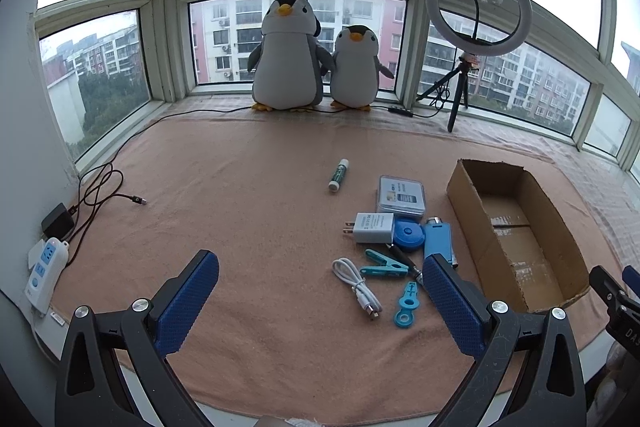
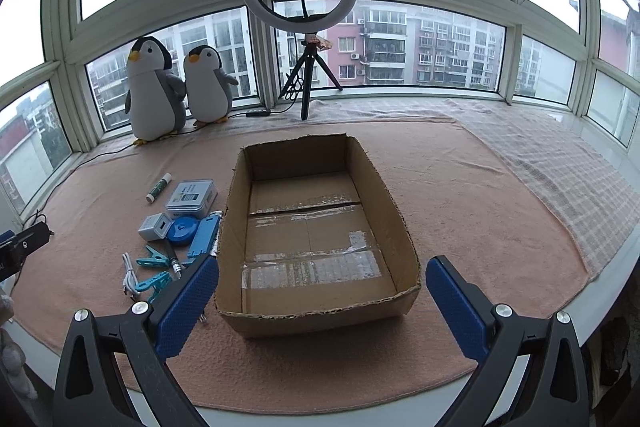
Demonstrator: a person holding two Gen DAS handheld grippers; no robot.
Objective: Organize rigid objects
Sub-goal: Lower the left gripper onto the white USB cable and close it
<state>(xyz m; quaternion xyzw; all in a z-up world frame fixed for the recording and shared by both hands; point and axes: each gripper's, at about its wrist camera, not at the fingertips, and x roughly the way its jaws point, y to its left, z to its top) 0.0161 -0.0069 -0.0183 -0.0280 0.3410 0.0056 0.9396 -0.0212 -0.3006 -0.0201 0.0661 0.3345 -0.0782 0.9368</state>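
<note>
Both grippers, left gripper (image 1: 320, 291) and right gripper (image 2: 322, 291), are held with fingers spread, empty. The charger (image 1: 372, 227), lower centre, is best pinched across flat sides, then lowered into the box (image 2: 404, 223).

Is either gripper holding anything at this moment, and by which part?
Nothing is held. The left gripper and right gripper are both open, with nothing between their fingers.

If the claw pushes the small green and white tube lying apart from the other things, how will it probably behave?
The tube looks round and lies on its side, so it may roll when pushed sideways. It seems rigid and small, probably light. The pink cloth under it looks soft, which might slow the rolling.
</note>
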